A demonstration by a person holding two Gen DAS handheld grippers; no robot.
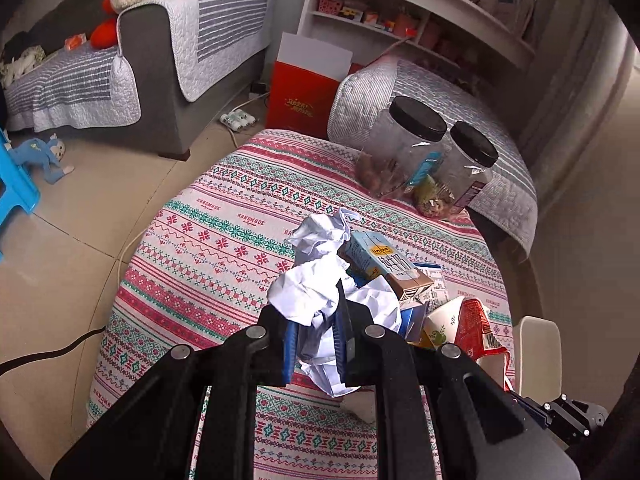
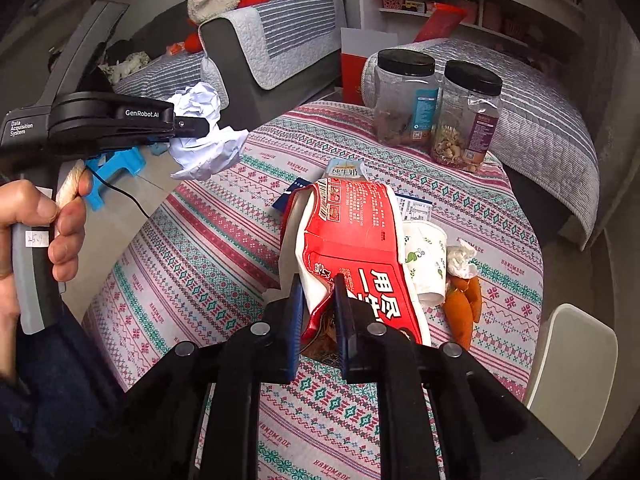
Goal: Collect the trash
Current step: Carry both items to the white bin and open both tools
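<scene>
The round table [image 2: 224, 264], under its red-and-green patterned cloth, carries everything: it looks like a snack table left uncleared, with the rubbish gathered toward the middle. At about one o'clock from the pile stand two black-lidded clear jars [image 2: 436, 108], upright and side by side, set apart from the litter, so I'd judge them keepers and not trash.

The red instant-noodle wrapper [image 2: 356, 240] is the biggest scrap. The right gripper [image 2: 318, 320] is clenched on its near edge, pads pinching the torn corner, which lets the rest hang free and lift clear of the cloth.

Off at ten o'clock the left gripper [image 2: 196, 124] grasps a crumpled ball of white paper [image 2: 208, 140], held above the table's edge; a hand [image 2: 44, 220] wraps its handle.

Left on the cloth: a milk carton [image 1: 384, 264] lying on its side at twelve o'clock of the wrapper, a paper cup [image 2: 426, 264] tipped over at three o'clock just beside it, then orange peel [image 2: 464, 304] and a small tissue wad [image 2: 464, 258].
</scene>
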